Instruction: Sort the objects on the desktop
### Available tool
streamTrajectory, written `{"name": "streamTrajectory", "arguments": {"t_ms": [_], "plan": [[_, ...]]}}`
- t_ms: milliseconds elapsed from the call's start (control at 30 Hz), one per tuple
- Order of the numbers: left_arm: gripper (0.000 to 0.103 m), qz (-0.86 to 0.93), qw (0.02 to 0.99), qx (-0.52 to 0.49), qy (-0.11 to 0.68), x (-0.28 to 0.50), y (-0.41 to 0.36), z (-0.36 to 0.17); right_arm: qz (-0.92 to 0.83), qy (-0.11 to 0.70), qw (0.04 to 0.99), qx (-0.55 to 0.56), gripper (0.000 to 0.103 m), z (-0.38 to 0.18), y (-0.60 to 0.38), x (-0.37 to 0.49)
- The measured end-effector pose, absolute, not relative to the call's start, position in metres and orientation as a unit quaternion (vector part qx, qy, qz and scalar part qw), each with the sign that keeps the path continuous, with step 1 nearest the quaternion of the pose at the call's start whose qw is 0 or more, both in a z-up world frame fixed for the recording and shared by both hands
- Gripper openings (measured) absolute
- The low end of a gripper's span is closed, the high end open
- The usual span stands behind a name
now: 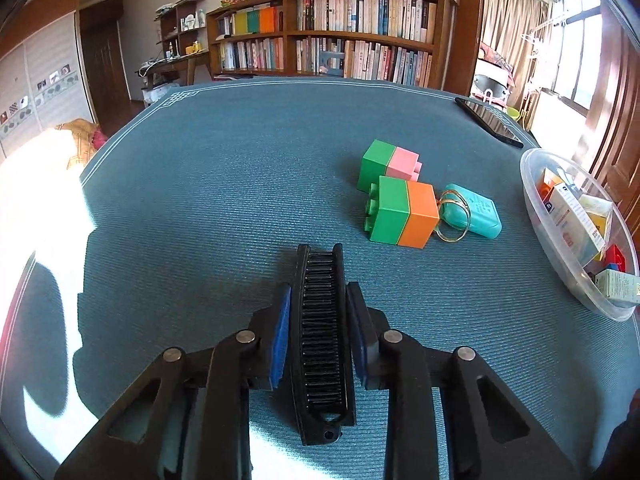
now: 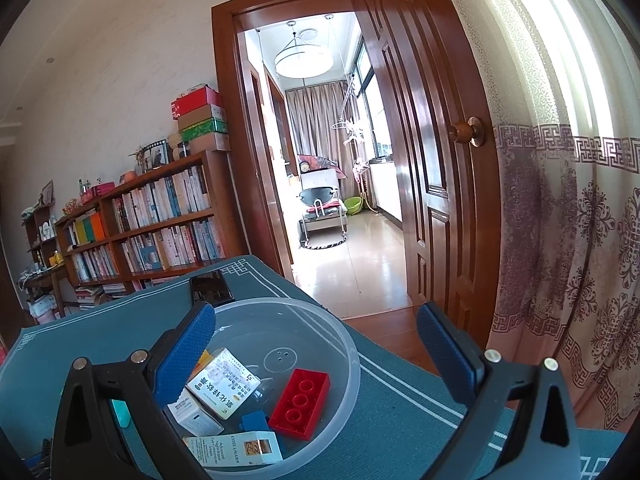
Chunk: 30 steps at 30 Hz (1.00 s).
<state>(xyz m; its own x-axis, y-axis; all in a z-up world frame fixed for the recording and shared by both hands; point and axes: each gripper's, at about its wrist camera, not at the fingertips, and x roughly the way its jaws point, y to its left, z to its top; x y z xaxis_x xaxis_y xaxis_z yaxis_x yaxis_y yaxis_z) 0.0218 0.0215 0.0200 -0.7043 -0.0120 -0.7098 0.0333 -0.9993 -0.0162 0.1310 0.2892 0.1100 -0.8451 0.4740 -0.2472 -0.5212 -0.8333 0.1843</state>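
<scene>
Nearest us, a black comb [image 1: 322, 344] sits pinched between our left gripper [image 1: 319, 326], low over the blue mat [image 1: 200, 200]. Our right gripper [image 2: 316, 356] hovers wide, holding nothing, above the clear bowl [image 2: 352, 360] (boxes and a red brick [image 2: 300, 403] already inside). Two block pairs [image 1: 400, 200] and a teal case [image 1: 476, 216] remain far right

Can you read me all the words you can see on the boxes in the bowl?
"ESTEE LAUDER" on the cream box at the front of the clear bowl.
"氧化锌软膏" on the white box, upside down.
Smaller print on every box, and the book spines: too small to read.
</scene>
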Motion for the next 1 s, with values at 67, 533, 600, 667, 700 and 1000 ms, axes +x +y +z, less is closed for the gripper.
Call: {"name": "streamTrajectory", "arguments": {"t_ms": [67, 533, 600, 667, 700, 1000], "plan": [[0.029, -0.928, 0.014, 0.373, 0.013, 0.025, 0.023, 0.024, 0.952, 0.127, 0.261, -0.097, 0.101, 0.110, 0.291, 0.131], [0.029, -0.944, -0.072, 0.320, 0.027, 0.040, 0.061, 0.077, 0.948, 0.143, 0.271, -0.087, 0.102, 0.113, 0.300, 0.137], [0.029, -0.944, -0.092, 0.317, 0.025, 0.038, 0.073, 0.082, 0.946, 0.152, 0.274, -0.084, 0.102, 0.114, 0.304, 0.139], [0.029, -0.942, -0.112, 0.315, 0.022, 0.038, 0.087, 0.087, 0.944, 0.159, 0.277, -0.081, 0.102, 0.114, 0.307, 0.141], [0.029, -0.941, -0.122, 0.315, 0.021, 0.035, 0.094, 0.089, 0.943, 0.163, 0.278, -0.081, 0.102, 0.115, 0.309, 0.142], [0.029, -0.919, -0.238, 0.315, 0.000, 0.025, 0.159, 0.104, 0.936, 0.192, 0.285, -0.076, 0.102, 0.115, 0.321, 0.148]]}}
